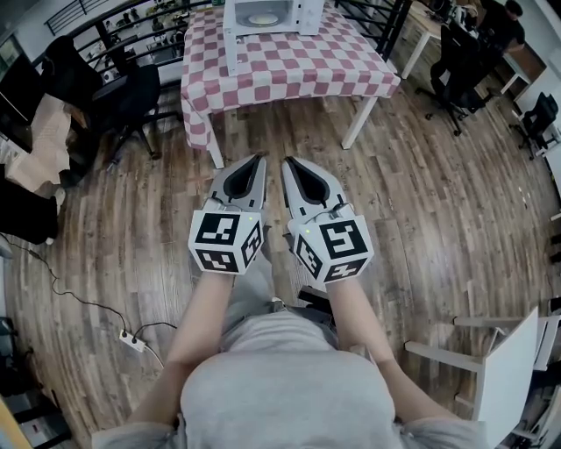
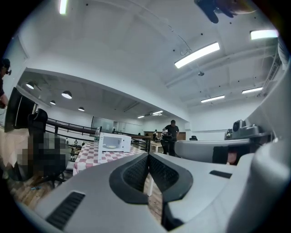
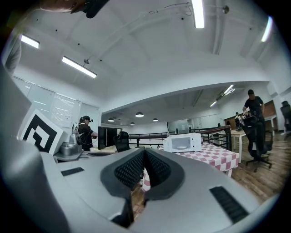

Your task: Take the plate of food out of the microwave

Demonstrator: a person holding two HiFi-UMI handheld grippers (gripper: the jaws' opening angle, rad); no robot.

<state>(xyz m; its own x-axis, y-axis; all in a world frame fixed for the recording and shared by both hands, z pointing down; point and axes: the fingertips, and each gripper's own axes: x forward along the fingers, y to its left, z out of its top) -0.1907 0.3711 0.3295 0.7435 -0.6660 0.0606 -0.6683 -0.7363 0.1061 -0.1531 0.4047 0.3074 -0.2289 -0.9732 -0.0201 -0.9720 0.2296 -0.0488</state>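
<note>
A white microwave [image 1: 267, 16] stands on a table with a red-and-white checked cloth [image 1: 289, 66] at the far end of the room. Its door [image 1: 232, 42] hangs open to the left. A plate of food [image 1: 261, 18] lies inside it. The microwave [image 2: 113, 143] also shows small in the left gripper view and, as the microwave [image 3: 183, 142], in the right gripper view. My left gripper [image 1: 259, 160] and right gripper [image 1: 286, 162] are side by side over the wooden floor, well short of the table. Both are shut with nothing between the pads.
Black office chairs stand left of the table [image 1: 131, 101] and to its right [image 1: 460, 61]. A railing runs behind the table. A power strip [image 1: 133, 340] with its cable lies on the floor at the left. White furniture [image 1: 508, 368] stands at the lower right.
</note>
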